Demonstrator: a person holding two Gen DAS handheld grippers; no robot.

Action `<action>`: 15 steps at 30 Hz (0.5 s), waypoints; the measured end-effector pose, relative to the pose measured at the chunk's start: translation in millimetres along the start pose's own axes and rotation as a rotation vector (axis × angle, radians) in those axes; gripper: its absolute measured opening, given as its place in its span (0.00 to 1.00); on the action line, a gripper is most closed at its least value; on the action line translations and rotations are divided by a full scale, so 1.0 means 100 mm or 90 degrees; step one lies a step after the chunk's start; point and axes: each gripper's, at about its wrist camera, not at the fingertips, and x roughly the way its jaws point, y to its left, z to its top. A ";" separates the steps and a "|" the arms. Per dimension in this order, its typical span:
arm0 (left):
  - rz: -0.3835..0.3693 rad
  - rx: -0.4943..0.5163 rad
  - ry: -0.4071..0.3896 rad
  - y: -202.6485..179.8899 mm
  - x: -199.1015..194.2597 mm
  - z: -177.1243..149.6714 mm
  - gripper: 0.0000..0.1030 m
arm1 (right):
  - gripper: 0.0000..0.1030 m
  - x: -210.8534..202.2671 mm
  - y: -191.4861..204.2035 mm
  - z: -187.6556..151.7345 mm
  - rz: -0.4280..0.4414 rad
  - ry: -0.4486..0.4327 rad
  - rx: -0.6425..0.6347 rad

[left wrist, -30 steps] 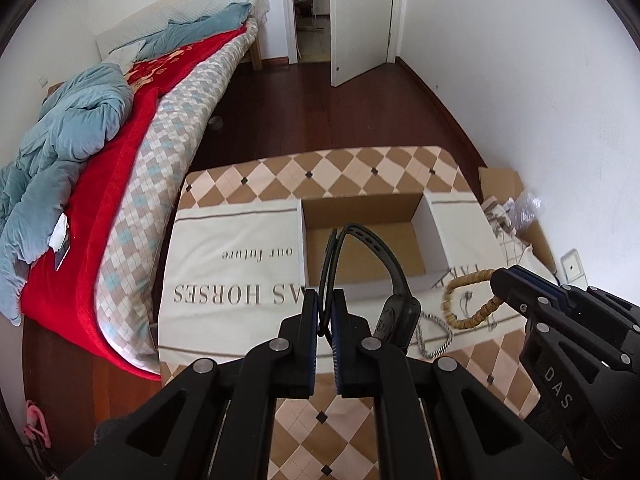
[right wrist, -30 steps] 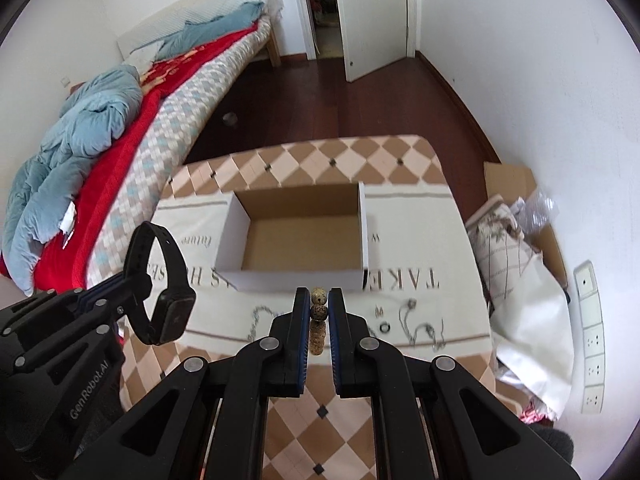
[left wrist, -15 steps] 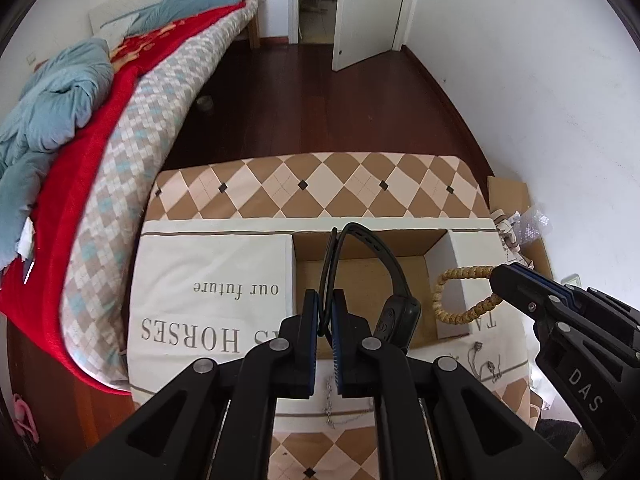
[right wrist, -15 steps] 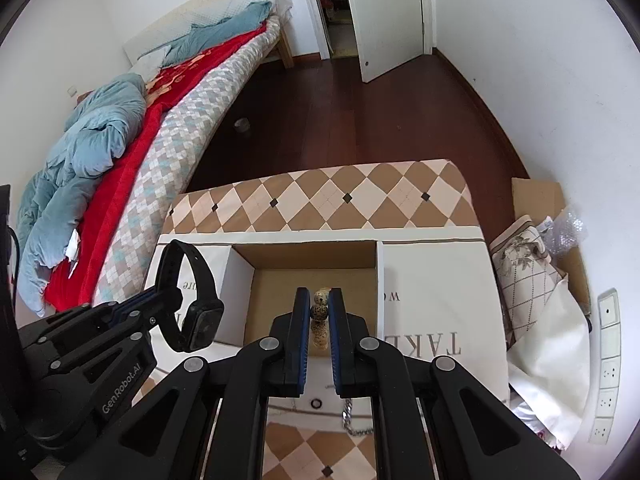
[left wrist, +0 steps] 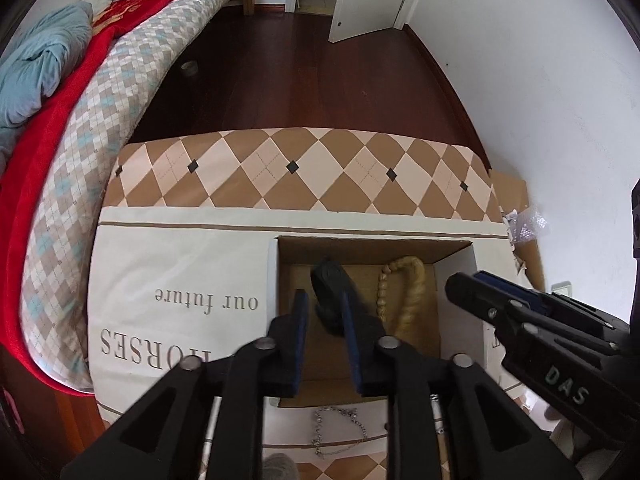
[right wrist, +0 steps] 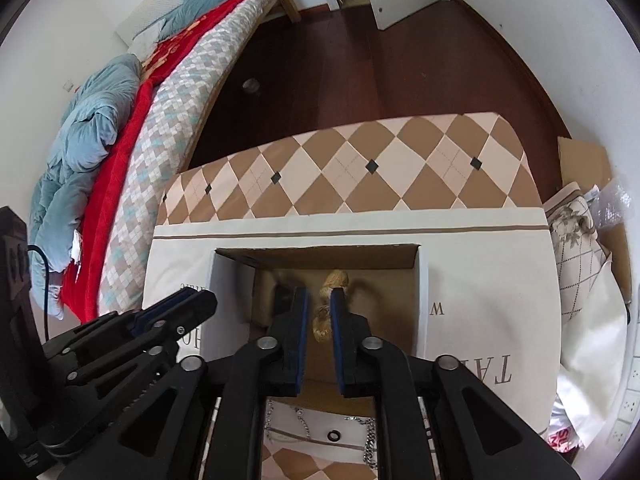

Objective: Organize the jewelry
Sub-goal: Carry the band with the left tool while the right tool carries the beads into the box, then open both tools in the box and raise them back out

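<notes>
A black smartwatch [left wrist: 334,300] and a tan beaded bracelet [right wrist: 326,308] are released into the open cardboard box [left wrist: 460,316] as both grippers' fingers [left wrist: 298,340], just parted and holding nothing, hang above; the silver chains [left wrist: 338,430] on the counter are judged next.

Bright daylight, fisheye edges, blurred box contents.

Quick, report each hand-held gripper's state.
Left hand-held gripper: open, jaws just opening, black watch dropping free.
Right hand-held gripper: open, jaws just opening, bead bracelet released.
</notes>
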 end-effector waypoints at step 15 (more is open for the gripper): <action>0.157 0.017 -0.120 0.19 -0.31 -0.28 1.00 | 1.00 -0.24 0.04 -0.36 -0.253 -0.061 -0.057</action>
